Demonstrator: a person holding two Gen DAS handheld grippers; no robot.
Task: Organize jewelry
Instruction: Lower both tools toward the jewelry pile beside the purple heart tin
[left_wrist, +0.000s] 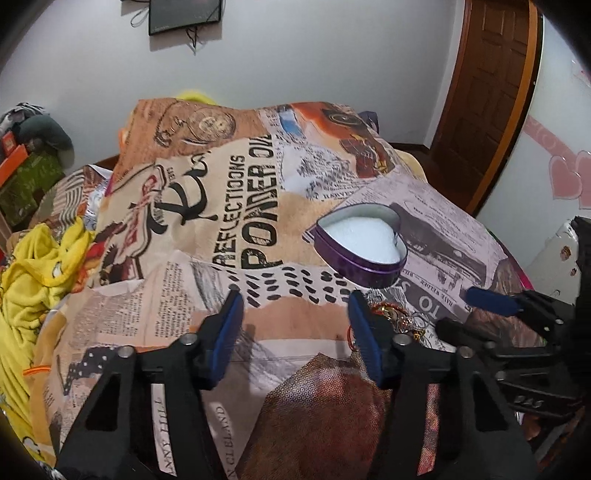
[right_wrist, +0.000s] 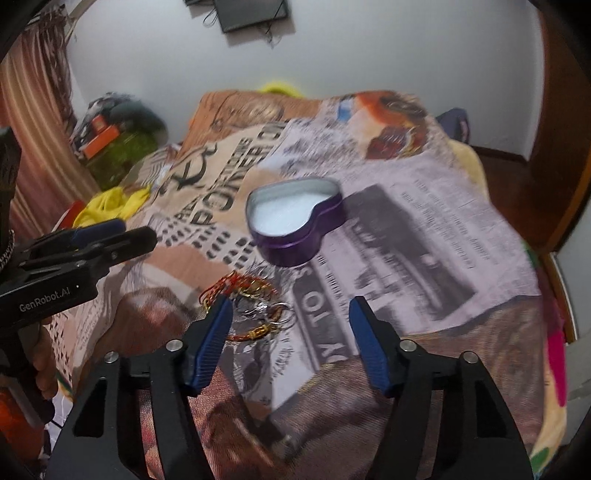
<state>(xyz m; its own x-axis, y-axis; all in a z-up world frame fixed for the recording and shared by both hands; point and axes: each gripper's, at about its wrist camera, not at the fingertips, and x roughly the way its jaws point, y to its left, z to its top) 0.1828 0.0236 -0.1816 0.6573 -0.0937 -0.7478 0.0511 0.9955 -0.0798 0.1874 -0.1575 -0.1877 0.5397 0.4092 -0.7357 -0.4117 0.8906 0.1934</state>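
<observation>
A purple heart-shaped tin (left_wrist: 354, 266) stands open on the printed bed cover, with white padding inside it. In the right wrist view the tin (right_wrist: 291, 252) lies ahead of the fingers. A tangle of red, gold and silver jewelry (right_wrist: 255, 297) lies just in front of the tin, by the left finger of my right gripper (right_wrist: 290, 302), which is open and grips nothing. My left gripper (left_wrist: 295, 299) is open over bare cover, with the jewelry (left_wrist: 400, 314) partly hidden behind its right finger. Each gripper shows in the other's view, the right gripper (left_wrist: 487, 301) at the right edge and the left gripper (right_wrist: 110, 236) at the left edge.
The newspaper-print cover (left_wrist: 240, 206) spreads over the whole bed. A yellow cloth (left_wrist: 37, 273) is bunched at the left edge. Boxes and clutter (left_wrist: 22, 166) stand beyond it. A brown door (left_wrist: 484, 92) is at the back right, a dark screen (left_wrist: 184, 14) on the wall.
</observation>
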